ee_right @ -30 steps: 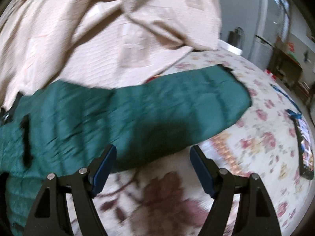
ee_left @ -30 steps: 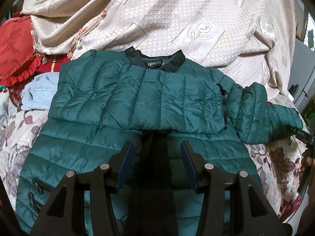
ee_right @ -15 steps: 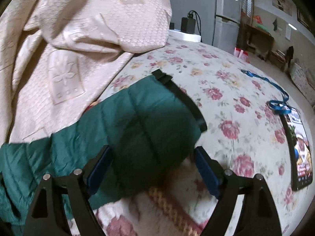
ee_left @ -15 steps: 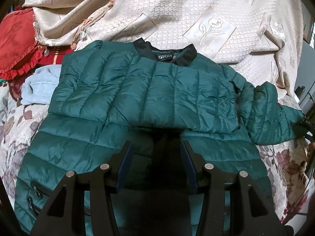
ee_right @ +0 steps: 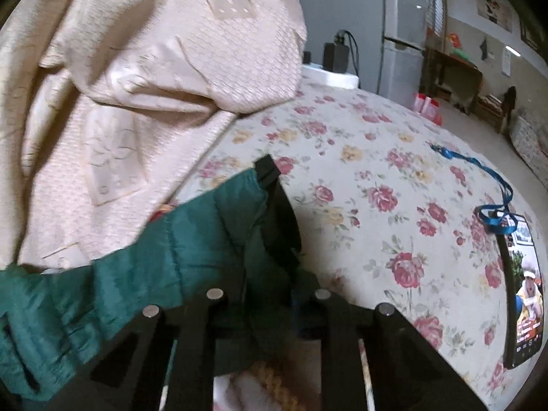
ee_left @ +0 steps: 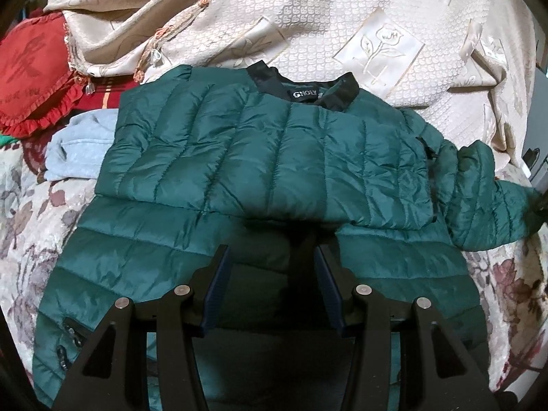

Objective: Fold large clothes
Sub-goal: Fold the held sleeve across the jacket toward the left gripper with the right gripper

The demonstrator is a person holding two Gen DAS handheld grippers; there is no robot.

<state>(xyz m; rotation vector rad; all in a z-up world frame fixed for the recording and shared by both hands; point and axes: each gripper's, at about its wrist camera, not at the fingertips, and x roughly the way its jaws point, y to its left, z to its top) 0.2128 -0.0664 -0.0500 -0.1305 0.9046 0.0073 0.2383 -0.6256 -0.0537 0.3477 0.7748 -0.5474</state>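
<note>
A dark green quilted jacket (ee_left: 267, 157) with a black collar lies on the bed, one sleeve folded across its chest, the other sleeve (ee_left: 486, 198) stretched out to the right. My left gripper (ee_left: 272, 260) is open and empty, hovering over the jacket's lower middle. In the right wrist view my right gripper (ee_right: 269, 294) is shut on the cuff end of the green sleeve (ee_right: 205, 239), whose black cuff band (ee_right: 277, 205) bunches between the fingers.
A cream embroidered bedspread (ee_left: 308, 27) is heaped behind the jacket. A red cushion (ee_left: 30, 75) and a light blue garment (ee_left: 78, 144) lie at the left. A phone (ee_right: 524, 287) with a blue lanyard (ee_right: 493, 185) rests on the floral sheet (ee_right: 376, 157).
My right gripper moved along the sleeve to its cuff and closed on it. The left gripper drifted slightly; the jacket sits lower in its view.
</note>
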